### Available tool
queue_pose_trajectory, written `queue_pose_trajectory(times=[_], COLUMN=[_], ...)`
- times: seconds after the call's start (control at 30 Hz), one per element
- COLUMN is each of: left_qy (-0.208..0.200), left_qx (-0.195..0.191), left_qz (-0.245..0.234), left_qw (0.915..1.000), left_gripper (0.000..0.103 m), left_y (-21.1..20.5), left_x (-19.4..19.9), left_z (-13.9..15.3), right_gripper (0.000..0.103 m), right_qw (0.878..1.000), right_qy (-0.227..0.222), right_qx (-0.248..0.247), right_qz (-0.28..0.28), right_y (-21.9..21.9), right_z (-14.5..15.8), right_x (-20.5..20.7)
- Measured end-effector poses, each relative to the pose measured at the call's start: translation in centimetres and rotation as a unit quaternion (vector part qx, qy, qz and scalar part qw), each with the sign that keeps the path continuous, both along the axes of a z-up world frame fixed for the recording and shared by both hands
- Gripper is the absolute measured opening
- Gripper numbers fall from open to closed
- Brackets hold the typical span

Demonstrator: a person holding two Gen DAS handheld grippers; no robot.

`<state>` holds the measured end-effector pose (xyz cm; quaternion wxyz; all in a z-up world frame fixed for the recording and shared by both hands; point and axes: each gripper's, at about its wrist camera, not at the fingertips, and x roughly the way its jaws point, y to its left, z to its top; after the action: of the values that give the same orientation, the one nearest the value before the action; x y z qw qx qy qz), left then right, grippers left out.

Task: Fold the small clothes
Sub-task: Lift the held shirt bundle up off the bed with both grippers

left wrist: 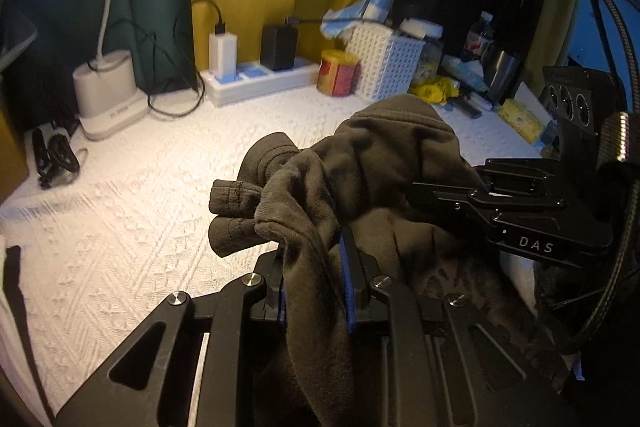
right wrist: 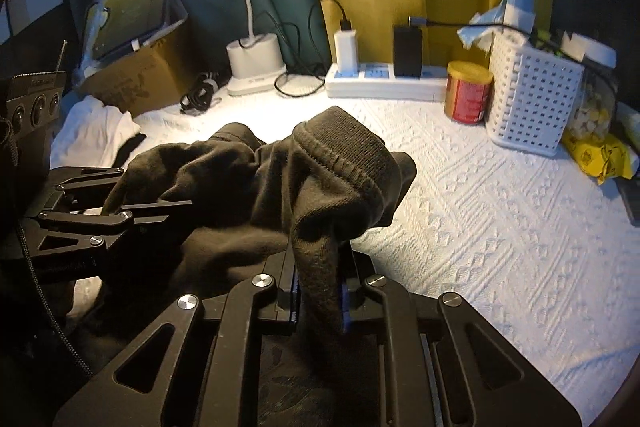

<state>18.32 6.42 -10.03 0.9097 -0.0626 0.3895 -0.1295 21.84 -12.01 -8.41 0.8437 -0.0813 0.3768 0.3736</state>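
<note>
A dark brown garment [left wrist: 380,155] hangs bunched between both grippers, lifted off the white textured table cover [left wrist: 140,207]. My left gripper [left wrist: 314,267] is shut on a fold of it, with cloth pinched between the blue-edged pads. My right gripper [right wrist: 318,267] is shut on another fold of the garment [right wrist: 240,179], just below its ribbed hem [right wrist: 344,143]. Each gripper shows in the other's view: the right gripper [left wrist: 436,193] at the right, the left gripper [right wrist: 176,211] at the left, both buried in the cloth. The garment's lower part is hidden behind the fingers.
Along the back wall stand a lamp base [left wrist: 106,87], a power strip with chargers [left wrist: 260,79], a red and yellow can [left wrist: 338,73] and a white lattice basket [left wrist: 384,63]. A cardboard box [right wrist: 132,79] and white clothing [right wrist: 96,131] lie at the left, a yellow packet [right wrist: 600,151] at the right.
</note>
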Motion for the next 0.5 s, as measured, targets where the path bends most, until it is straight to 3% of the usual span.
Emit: queue_pose_trajectory(times=[0.5], left_qy=[-0.08], left_qx=[0.022], left_qz=[0.017], left_qw=[0.9964], left_gripper=[0.017], left_y=[-1.4], left_x=[-5.4], left_z=[4.3], right_gripper=[0.015], right_qw=[0.998], right_qy=[-0.057], right_qx=[0.032], right_qz=[-0.005], right_y=[-2.4], right_z=[5.0], right_x=[-4.7])
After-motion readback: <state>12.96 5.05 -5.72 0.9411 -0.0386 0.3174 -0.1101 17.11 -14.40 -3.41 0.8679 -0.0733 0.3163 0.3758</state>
